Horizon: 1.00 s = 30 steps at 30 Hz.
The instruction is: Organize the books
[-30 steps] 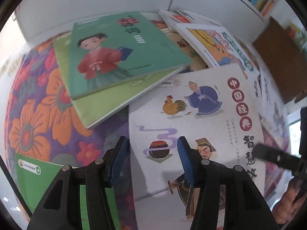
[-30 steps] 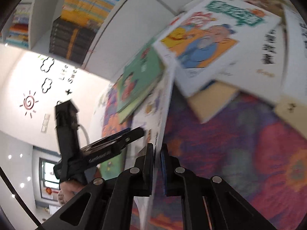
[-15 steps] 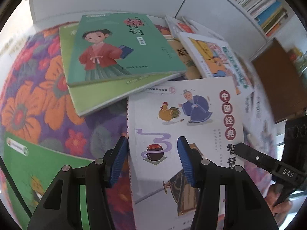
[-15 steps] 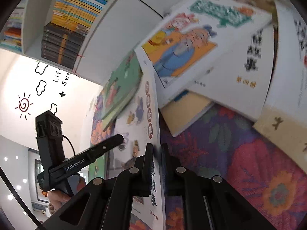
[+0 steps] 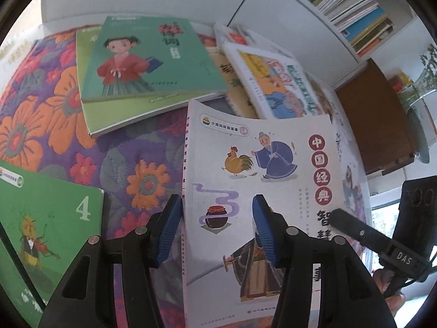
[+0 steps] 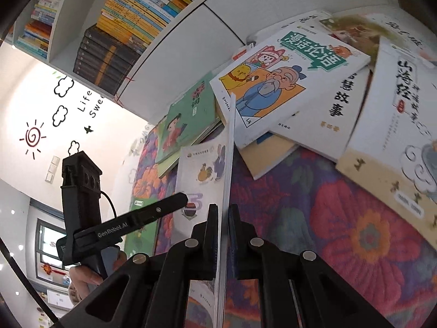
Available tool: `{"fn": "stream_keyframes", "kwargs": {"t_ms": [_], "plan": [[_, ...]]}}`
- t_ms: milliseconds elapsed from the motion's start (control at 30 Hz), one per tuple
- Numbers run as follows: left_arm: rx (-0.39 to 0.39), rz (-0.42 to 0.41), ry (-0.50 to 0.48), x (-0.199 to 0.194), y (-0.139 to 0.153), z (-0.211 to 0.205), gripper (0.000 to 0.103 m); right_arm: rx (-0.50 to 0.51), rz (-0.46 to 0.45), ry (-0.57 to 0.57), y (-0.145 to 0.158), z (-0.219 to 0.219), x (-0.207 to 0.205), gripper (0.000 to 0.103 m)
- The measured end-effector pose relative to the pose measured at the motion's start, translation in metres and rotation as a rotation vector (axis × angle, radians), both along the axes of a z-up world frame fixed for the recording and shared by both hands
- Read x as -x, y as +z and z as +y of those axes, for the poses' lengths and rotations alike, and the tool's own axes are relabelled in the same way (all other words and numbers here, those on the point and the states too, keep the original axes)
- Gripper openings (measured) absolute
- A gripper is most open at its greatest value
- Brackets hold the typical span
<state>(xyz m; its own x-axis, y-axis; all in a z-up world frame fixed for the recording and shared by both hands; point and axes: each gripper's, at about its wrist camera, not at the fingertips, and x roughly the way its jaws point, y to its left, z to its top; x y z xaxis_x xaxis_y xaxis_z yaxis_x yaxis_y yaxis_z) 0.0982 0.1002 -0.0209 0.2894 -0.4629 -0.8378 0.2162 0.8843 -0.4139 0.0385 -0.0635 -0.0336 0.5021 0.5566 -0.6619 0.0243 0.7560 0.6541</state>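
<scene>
Lifting thin white picture book edge-on: right tool clamped on its edge. Left tool half-open, gripping nothing. Next, probably: carry toward shelf.

"中国经典" on white rooster book; "4" on green book; "DAS" on right tongs. "GenRobot.AI" on left tongs; "漫话论语" on cartoon book; "Life", "Swe" on wall.

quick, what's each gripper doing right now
left gripper: open, hanging over the white storybook, gripping nothing.
right gripper: shut on the edge of the white storybook.
</scene>
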Motion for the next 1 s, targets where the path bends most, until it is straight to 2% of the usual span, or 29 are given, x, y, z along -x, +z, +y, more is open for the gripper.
{"fn": "stream_keyframes", "kwargs": {"t_ms": [167, 433, 567, 733, 767, 867, 967, 1000], "plan": [[0.013, -0.043, -0.006, 0.011, 0.020, 0.003, 0.050, 0.013, -0.008, -0.009, 0.012, 0.003, 0.015, 0.007], [0.000, -0.084, 0.006, 0.024, 0.032, 0.013, 0.050, -0.003, -0.023, 0.008, 0.028, 0.014, 0.026, 0.007], [-0.031, -0.083, 0.009, 0.022, 0.016, 0.013, 0.050, 0.027, -0.015, -0.010, 0.017, 0.012, 0.022, 0.007], [0.019, 0.027, -0.013, 0.021, -0.026, 0.009, 0.042, 0.012, 0.026, -0.019, -0.025, -0.002, 0.011, 0.007], [0.011, -0.003, -0.011, 0.024, -0.025, 0.008, 0.042, 0.002, 0.037, -0.016, -0.032, -0.003, 0.010, 0.008], [-0.094, -0.070, -0.021, 0.038, -0.020, 0.004, 0.042, 0.007, 0.050, 0.007, -0.046, -0.006, 0.010, 0.011], [-0.202, -0.106, -0.014, 0.045, -0.023, 0.007, 0.044, -0.035, 0.091, 0.055, -0.059, -0.009, 0.016, 0.013], [-0.212, -0.102, -0.015, 0.044, -0.027, 0.011, 0.044, -0.052, 0.093, 0.070, -0.061, -0.010, 0.019, 0.013]]}}
